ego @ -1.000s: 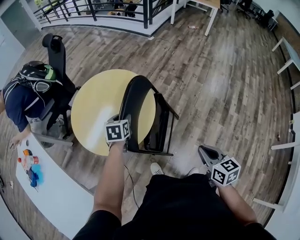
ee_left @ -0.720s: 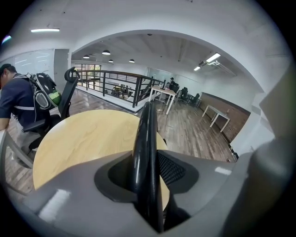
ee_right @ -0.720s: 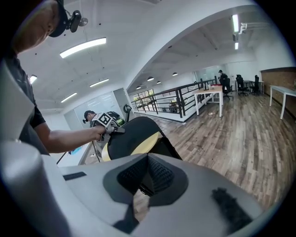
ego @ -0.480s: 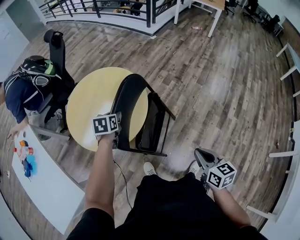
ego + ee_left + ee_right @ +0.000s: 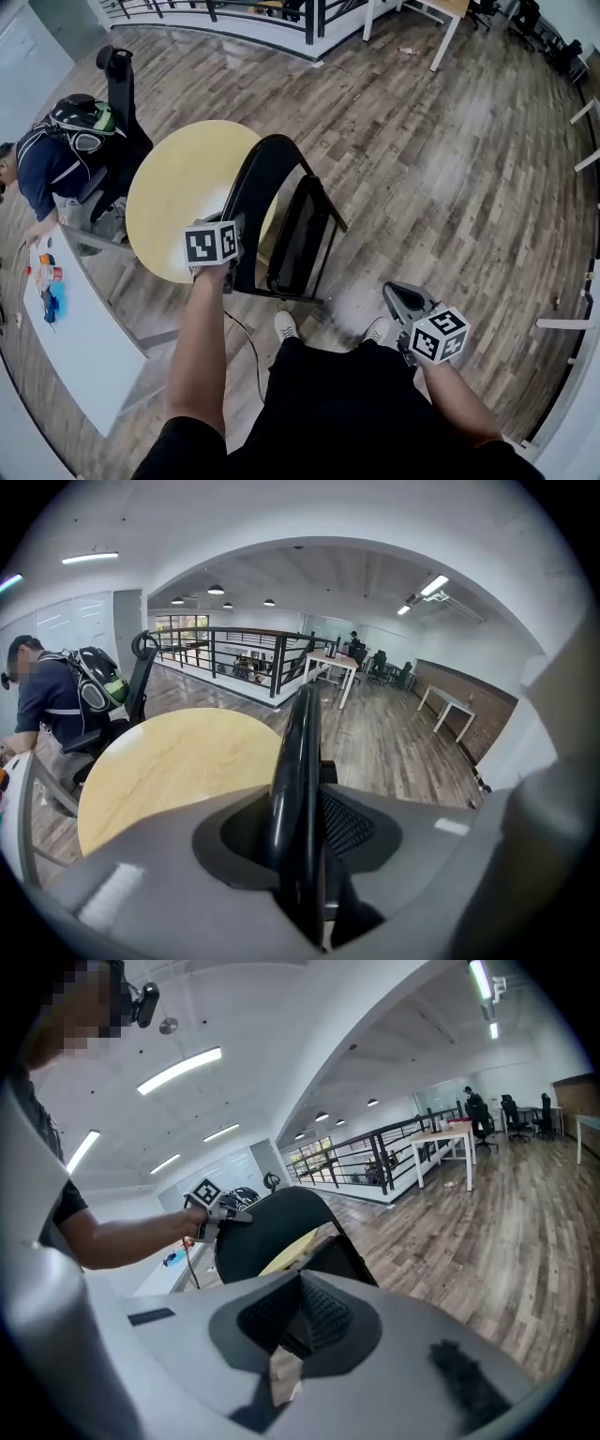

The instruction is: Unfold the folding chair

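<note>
The black folding chair [image 5: 298, 236] stands on the wood floor [image 5: 422, 141], right against the right edge of the round yellow tabletop [image 5: 178, 197]. Its curved back rises over that edge. Its seat panel sits on the side away from the tabletop and tilts steeply, not level.

The left tool [image 5: 232, 251] is at the tabletop's near right edge. Its jaws have just been closing and are now clamped on the rim of the chair's back, which runs upright between them in the left gripper view.

The right tool [image 5: 392, 292] hangs well to the right of the tabletop, beyond the chair and low over the floor. Its jaws are pressed together with nothing in them.

A white shoe [image 5: 286, 325] of the person holding the tools is planted just in front of the tabletop. On the tabletop's far left side, a seated person [image 5: 52, 173] wearing a backpack [image 5: 80, 117] leans toward a white tabletop [image 5: 80, 328]. A black railing [image 5: 234, 11] runs well behind the round tabletop.
</note>
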